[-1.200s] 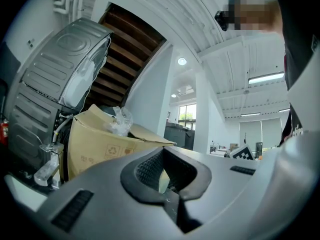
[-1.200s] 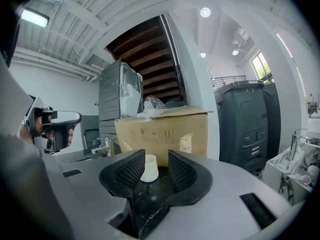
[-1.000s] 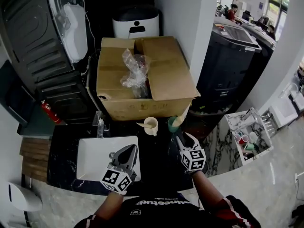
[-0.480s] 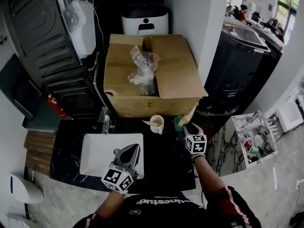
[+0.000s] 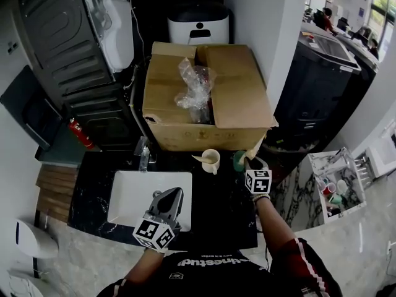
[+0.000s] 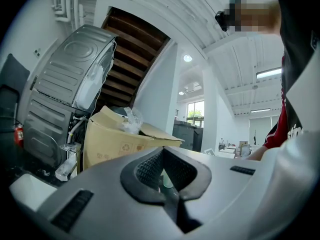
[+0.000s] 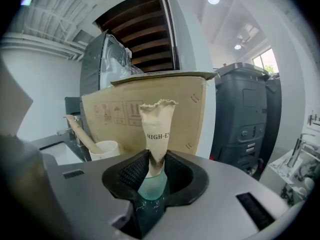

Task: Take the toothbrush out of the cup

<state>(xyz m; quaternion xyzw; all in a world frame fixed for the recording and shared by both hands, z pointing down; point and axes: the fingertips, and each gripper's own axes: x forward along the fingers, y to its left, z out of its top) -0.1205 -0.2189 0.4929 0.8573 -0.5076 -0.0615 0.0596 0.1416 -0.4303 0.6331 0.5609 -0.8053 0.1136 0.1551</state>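
Note:
A paper-wrapped toothbrush (image 7: 157,129) stands upright in a translucent green cup (image 7: 152,188) at the back of the black counter, in front of a cardboard box (image 5: 204,98). My right gripper (image 7: 156,165) has reached the green cup (image 5: 239,160). Its jaws are closing on the wrapper's lower part, and both pads touch it. The toothbrush's top (image 5: 255,147) sticks up past the right gripper (image 5: 250,161). My left gripper (image 5: 172,195) hovers shut and empty over the sink's right edge, and in its own view the left gripper (image 6: 162,170) holds nothing.
A white cup (image 5: 211,161) holding another wrapped brush (image 7: 80,131) stands just left of the green one. A white sink (image 5: 130,193) with a faucet (image 5: 143,157) fills the counter's left. A dark bin (image 7: 247,119) stands to the right, and a rack of small items (image 5: 334,184) sits on the floor.
My right gripper moved forward and down to the green cup, and its jaws narrowed around the wrapped toothbrush. The left gripper stayed where it was.

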